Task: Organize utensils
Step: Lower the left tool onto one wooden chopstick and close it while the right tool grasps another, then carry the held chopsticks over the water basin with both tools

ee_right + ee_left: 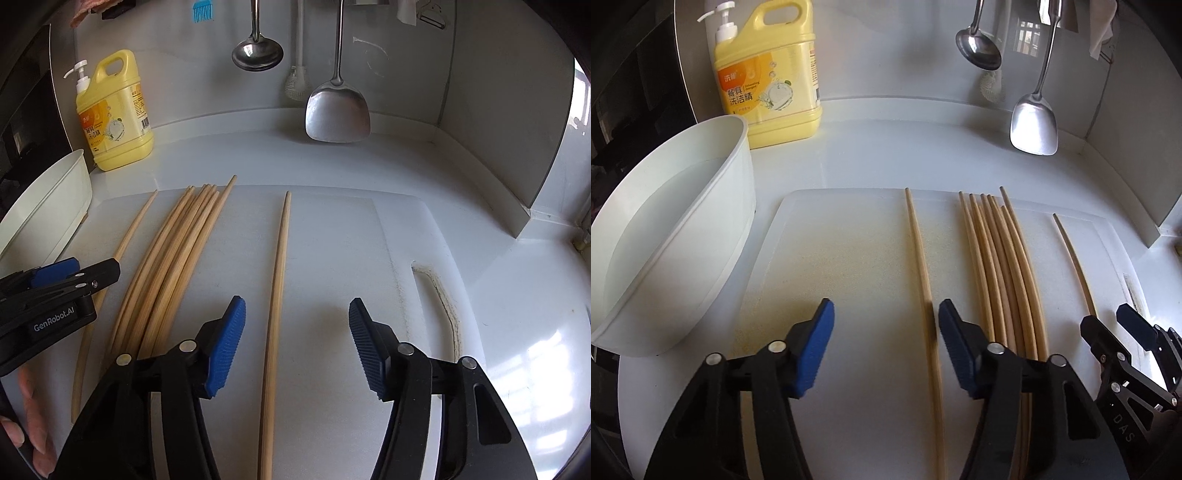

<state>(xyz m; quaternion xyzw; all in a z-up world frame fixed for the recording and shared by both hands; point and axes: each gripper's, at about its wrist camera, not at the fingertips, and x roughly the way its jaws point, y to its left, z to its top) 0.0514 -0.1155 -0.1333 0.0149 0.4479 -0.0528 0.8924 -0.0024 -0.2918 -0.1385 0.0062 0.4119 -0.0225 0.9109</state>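
Several wooden chopsticks lie lengthwise on a white cutting board [831, 258]. A bundle of chopsticks [1004, 266] [173, 258] sits in the middle. One single chopstick [919, 258] [129, 232] lies left of the bundle and runs between the jaws of my left gripper [886, 325] [74, 273], close beside the right pad; the jaws stand apart and open. Another single chopstick [1075, 258] [279, 277] lies right of the bundle, between the jaws of my right gripper [297, 325] [1108, 321], nearer the left pad, with the pads not pressing it.
A white oval container [683, 221] [48, 199] stands at the board's left edge. A yellow dish soap bottle [768, 81] [114, 118] stands behind it. A ladle [979, 48] and a steel spatula [1034, 125] hang on the back wall. A hand [33, 424] shows at lower left.
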